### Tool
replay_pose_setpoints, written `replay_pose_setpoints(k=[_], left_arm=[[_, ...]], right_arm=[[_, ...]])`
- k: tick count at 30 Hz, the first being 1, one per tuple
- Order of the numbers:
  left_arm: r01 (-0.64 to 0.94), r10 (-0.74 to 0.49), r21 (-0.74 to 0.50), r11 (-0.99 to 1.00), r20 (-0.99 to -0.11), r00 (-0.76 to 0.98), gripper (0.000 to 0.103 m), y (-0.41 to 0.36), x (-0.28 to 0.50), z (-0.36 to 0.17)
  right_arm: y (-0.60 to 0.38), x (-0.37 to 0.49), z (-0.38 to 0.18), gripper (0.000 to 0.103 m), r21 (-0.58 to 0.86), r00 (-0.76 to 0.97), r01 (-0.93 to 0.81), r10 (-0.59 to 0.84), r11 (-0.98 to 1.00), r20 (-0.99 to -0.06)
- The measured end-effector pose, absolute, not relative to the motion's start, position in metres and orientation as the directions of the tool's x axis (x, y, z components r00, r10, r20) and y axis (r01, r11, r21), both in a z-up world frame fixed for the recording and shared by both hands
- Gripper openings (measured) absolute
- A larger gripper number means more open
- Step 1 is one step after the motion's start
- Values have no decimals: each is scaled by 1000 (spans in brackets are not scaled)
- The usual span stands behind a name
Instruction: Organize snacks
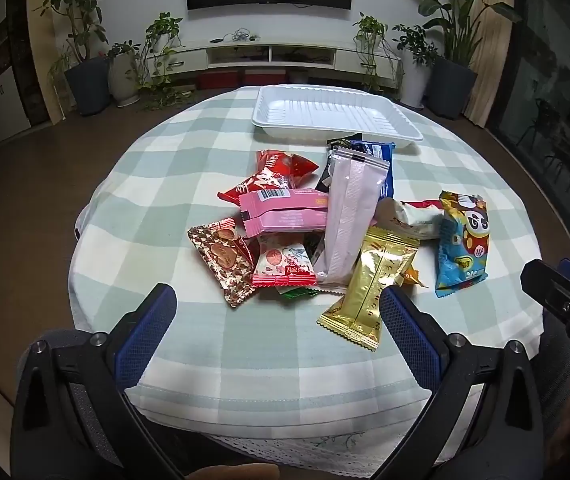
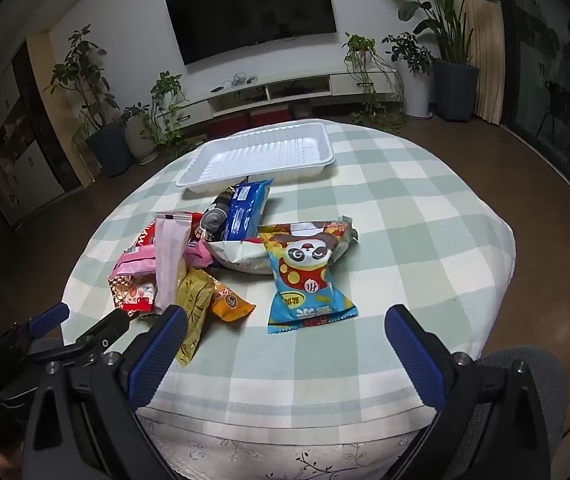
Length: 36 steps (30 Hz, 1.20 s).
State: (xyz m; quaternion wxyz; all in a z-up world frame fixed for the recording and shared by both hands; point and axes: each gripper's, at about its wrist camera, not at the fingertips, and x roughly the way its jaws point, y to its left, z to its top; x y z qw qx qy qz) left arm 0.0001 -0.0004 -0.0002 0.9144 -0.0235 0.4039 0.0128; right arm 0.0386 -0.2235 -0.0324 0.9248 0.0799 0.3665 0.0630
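Note:
A pile of snack packets lies mid-table: a gold packet [image 1: 369, 280], a long pale pink packet [image 1: 349, 216], a pink bar [image 1: 285, 212], a blue panda packet [image 1: 463, 244], red packets [image 1: 277, 172] and a blue packet [image 1: 381, 160]. An empty white tray [image 1: 333, 114] sits behind them. My left gripper [image 1: 279, 320] is open and empty, just in front of the pile. My right gripper [image 2: 285, 344] is open and empty, in front of the panda packet [image 2: 309, 276]. The tray [image 2: 261, 156] and gold packet [image 2: 193, 312] show in the right wrist view too.
The round table wears a green-and-white checked cloth [image 1: 245, 360]. The left gripper shows at the left of the right wrist view [image 2: 81, 332], the right one at the right of the left wrist view [image 1: 561, 296]. Potted plants [image 1: 85, 72] and a TV stand are beyond.

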Motion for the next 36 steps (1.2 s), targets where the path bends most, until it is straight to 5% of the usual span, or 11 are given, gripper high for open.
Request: replay_pose_setpoints(k=[36], left_arm=[[-58,24,-19,998,-752,659,103,5,1,-10]], right_arm=[[-218,42,-50,101,130,683,-32,117,991,-721]])
